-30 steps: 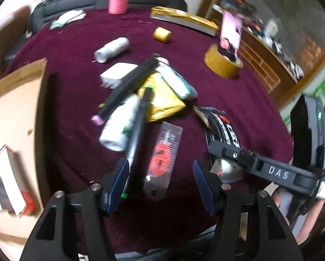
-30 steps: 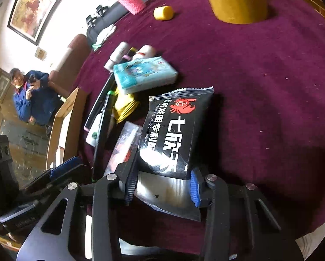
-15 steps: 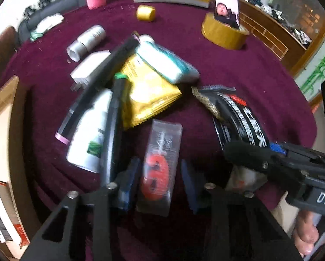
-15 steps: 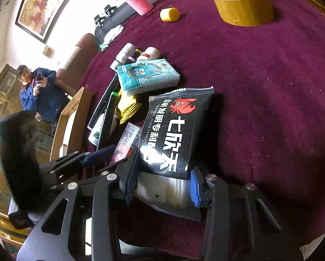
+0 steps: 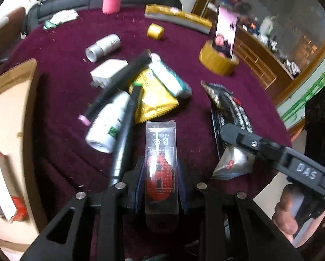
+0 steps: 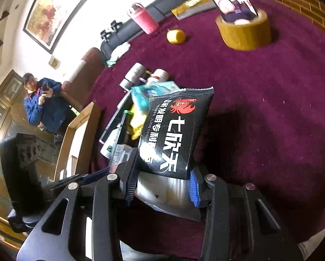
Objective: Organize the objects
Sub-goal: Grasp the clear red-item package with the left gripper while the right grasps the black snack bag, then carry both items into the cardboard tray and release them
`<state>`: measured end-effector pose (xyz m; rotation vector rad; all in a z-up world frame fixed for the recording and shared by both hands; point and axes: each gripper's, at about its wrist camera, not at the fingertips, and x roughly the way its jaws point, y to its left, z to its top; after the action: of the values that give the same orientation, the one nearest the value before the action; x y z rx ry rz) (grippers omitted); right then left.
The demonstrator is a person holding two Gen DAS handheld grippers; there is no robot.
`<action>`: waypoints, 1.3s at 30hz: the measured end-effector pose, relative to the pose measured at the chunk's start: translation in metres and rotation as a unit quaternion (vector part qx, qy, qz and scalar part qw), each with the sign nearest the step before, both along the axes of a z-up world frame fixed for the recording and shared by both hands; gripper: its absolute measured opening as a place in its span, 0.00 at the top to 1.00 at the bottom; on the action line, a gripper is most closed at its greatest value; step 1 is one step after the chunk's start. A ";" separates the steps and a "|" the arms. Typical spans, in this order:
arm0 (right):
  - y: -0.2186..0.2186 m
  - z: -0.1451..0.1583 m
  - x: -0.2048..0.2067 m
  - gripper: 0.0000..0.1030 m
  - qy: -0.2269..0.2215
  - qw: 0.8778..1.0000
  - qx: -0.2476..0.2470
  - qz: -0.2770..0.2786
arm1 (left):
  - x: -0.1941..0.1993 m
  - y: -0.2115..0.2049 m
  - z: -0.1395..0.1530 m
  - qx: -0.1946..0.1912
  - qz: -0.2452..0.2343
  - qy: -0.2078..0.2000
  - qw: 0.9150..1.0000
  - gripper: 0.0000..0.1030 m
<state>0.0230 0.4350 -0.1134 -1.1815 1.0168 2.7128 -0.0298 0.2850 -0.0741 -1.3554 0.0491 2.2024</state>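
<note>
**Both tongs loaded, cardboard box lies to the left**

Left gripper [image 5: 161, 180] jaws closing on the clear flat plastic package with a red item inside [image 5: 161, 152]; blue pads already hug its two long edges. Package's long axis runs straight out along the fingers, toward frame centre, far end free above the cloth. Right gripper [image 6: 162, 184] clamped on the silver lower end of the black foil snack pouch with red crab logo and white lettering [image 6: 175, 128], pouch pointing up-frame, tilted slightly right.

Largest first: round table under maroon cloth [image 5: 206, 50] fills both views. Open brown cardboard box [image 5: 12, 117] sits at the left edge of the left wrist view, and left of centre in the right wrist view. Judgement: box is the drop spot, so the left tongs are nearer. Between package and box: white plastic bottle [image 5: 106, 124] and long dark pen-like stick [image 5: 125, 134], just beside the left finger, likely snag on a leftward swing.
</note>
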 end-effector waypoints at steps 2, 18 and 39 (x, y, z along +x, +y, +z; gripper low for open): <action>-0.007 0.006 0.002 0.62 0.006 1.000 0.004 0.002 | 0.004 -0.010 0.008 0.009 0.012 0.004 1.000 0.74; -0.047 0.024 0.002 0.62 0.021 0.999 0.008 0.047 | 0.018 -0.059 0.035 0.038 0.076 0.029 0.996 0.74; -0.048 0.024 -0.033 0.62 0.022 0.997 0.003 0.069 | -0.019 -0.071 0.042 0.064 0.097 -0.002 0.993 0.74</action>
<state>-0.0098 0.3875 -0.0894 -1.2425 0.9662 2.8554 -0.0493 0.2136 -0.0325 -1.3421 -0.2319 2.3168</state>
